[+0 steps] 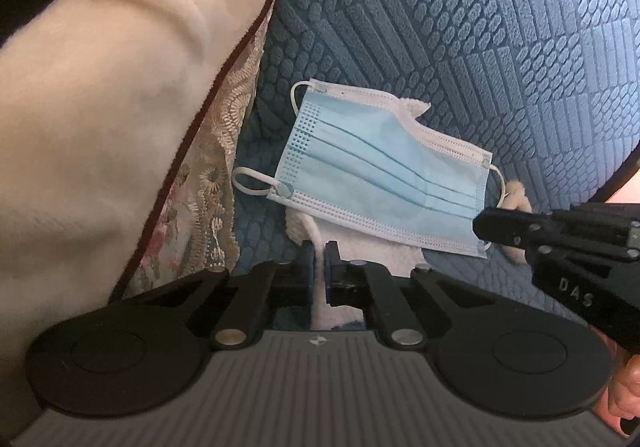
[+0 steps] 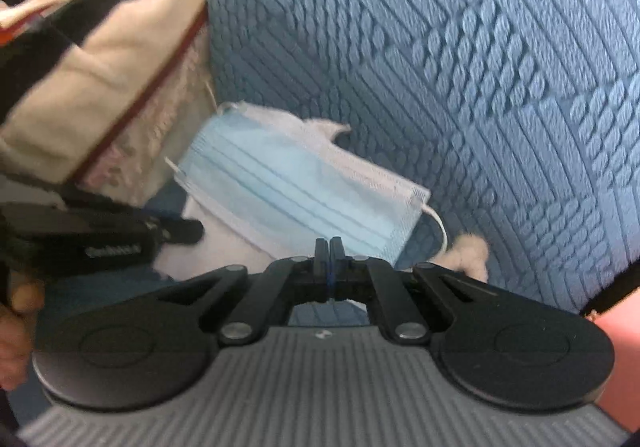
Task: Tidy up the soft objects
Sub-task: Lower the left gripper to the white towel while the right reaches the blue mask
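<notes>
Left hand-held gripper [image 1: 319, 255]: clenched on white fleece cloth [image 1: 340, 235] edge.
Right hand-held gripper [image 2: 329, 247]: clenched; what it pinches, cannot tell.
Face mask [image 1: 380, 175]: lies just ahead of both, long axis slanting.

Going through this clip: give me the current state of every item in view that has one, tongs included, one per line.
Pale blue pleated face mask: unfolded, draped over the fluffy cloth.
White fluffy cloth: mostly under the mask, an edge pinched.
Left tongs: shut on the white fluffy cloth.
Right tongs: shut at the mask's near edge; held item unclear.
Cream plush cushion: leaning beside the blue textured sofa cover.
</notes>
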